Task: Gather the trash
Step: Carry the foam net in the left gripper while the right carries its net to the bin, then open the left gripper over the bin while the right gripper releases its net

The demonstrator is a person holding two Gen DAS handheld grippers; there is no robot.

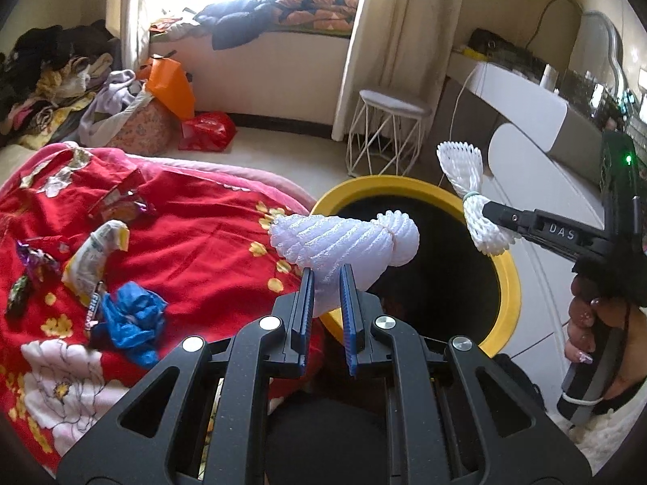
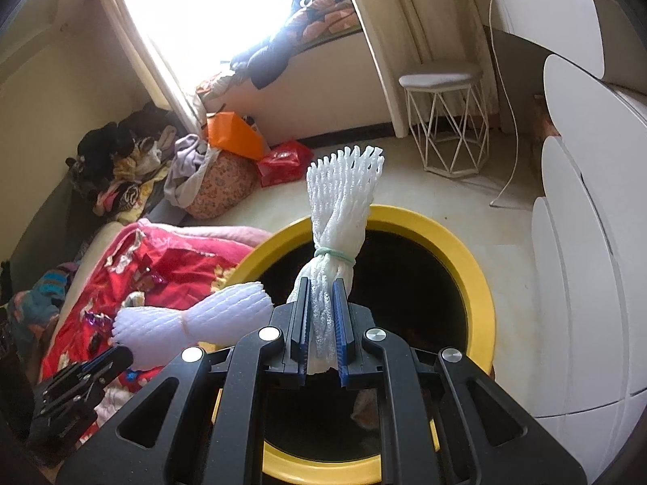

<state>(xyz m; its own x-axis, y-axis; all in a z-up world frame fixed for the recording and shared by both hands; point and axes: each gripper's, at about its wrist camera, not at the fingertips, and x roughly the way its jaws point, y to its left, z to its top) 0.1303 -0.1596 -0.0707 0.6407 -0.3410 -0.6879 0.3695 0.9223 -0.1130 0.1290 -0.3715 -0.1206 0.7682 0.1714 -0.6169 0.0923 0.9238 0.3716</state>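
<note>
A yellow-rimmed bin (image 1: 510, 295) with a dark inside stands on the floor beside the bed; it also shows in the right wrist view (image 2: 465, 250). My left gripper (image 1: 326, 279) is shut on a white foam fruit net (image 1: 343, 242) and holds it over the bin's near rim. My right gripper (image 2: 322, 295) is shut on a second white foam net tied with a green band (image 2: 337, 218), held upright over the bin's opening. In the left wrist view that tied net (image 1: 469, 190) hangs at the right gripper's tip. The left net shows in the right wrist view (image 2: 194, 323).
A red floral blanket (image 1: 194, 218) on the bed carries a blue plastic bag (image 1: 133, 319), a yellow-white wrapper (image 1: 97, 258) and candy wrappers (image 1: 34, 260). A white wire stool (image 1: 388, 129), white cabinet (image 2: 586, 242), orange bag (image 1: 170, 85), red bag (image 1: 206, 129) and clothes pile stand around.
</note>
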